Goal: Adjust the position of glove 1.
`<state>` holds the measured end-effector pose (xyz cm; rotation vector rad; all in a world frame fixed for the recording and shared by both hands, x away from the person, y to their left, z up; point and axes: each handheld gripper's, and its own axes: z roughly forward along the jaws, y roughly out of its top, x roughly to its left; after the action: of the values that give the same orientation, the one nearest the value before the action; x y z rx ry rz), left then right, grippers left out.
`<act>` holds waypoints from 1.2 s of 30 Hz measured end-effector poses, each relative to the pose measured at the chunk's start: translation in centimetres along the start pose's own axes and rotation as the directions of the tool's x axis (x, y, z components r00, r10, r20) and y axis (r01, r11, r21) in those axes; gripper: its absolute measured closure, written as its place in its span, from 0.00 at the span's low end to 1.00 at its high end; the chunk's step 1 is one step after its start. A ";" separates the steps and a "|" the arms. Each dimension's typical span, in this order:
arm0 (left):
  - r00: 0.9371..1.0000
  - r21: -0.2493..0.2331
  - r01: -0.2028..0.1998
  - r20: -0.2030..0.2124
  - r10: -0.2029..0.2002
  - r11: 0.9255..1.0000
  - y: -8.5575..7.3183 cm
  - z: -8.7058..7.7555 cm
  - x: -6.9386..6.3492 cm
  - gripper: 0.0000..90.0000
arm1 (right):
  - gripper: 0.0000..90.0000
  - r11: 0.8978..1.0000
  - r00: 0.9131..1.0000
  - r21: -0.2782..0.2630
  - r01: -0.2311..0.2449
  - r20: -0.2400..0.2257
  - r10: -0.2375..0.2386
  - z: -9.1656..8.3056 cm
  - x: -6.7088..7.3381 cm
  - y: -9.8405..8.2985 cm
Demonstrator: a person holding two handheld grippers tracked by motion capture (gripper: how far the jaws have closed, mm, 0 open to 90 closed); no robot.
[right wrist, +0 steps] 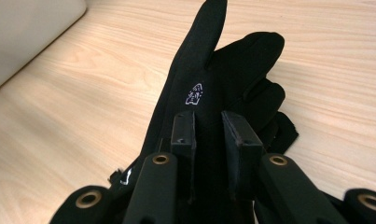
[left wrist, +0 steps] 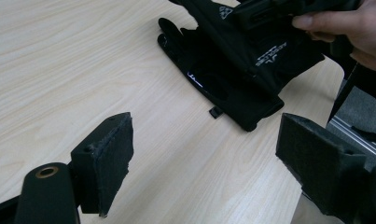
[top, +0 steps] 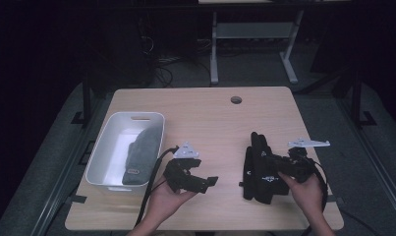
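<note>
black glove (right wrist: 209, 88) pinched between right gripper (right wrist: 209, 135) pads

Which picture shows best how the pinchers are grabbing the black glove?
The right gripper view: the right gripper has its jaws pinched on the upper black glove, right up close. The high view shows gloves small and dark beside the hand. The left gripper view shows them from farther off, the grip hidden.

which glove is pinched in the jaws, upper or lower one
The upper black glove, pinched by the right gripper with its fingers raised; the lower glove lies flat on the table.
</note>
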<state>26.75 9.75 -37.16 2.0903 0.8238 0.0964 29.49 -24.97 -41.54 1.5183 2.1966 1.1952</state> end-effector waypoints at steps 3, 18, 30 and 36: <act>1.000 0.003 -0.002 -0.002 0.002 1.000 -0.1 0.0 0.1 0.21 | 0.82 1.000 1.000 0.003 -0.014 -0.005 0.014 0.7 0.0 0.0; 1.000 0.025 -0.001 0.004 0.001 1.000 -0.3 0.7 0.0 0.21 | 0.53 0.995 0.999 0.087 0.047 0.016 -0.049 0.4 -1.1 -1.6; 1.000 0.049 -0.015 0.007 0.015 0.999 -0.3 1.3 -0.4 0.21 | 0.65 0.991 0.997 0.123 0.054 -0.069 -0.046 -1.3 -2.6 -4.8; 1.000 0.047 -0.015 0.006 0.015 0.999 -0.3 1.5 -0.5 0.21 | 0.97 0.990 0.996 0.126 0.063 -0.067 -0.055 -1.0 -2.2 -5.2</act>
<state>26.76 8.53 -38.18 2.1398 0.8141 0.0800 26.36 -28.10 -45.19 1.4703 2.3845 1.1185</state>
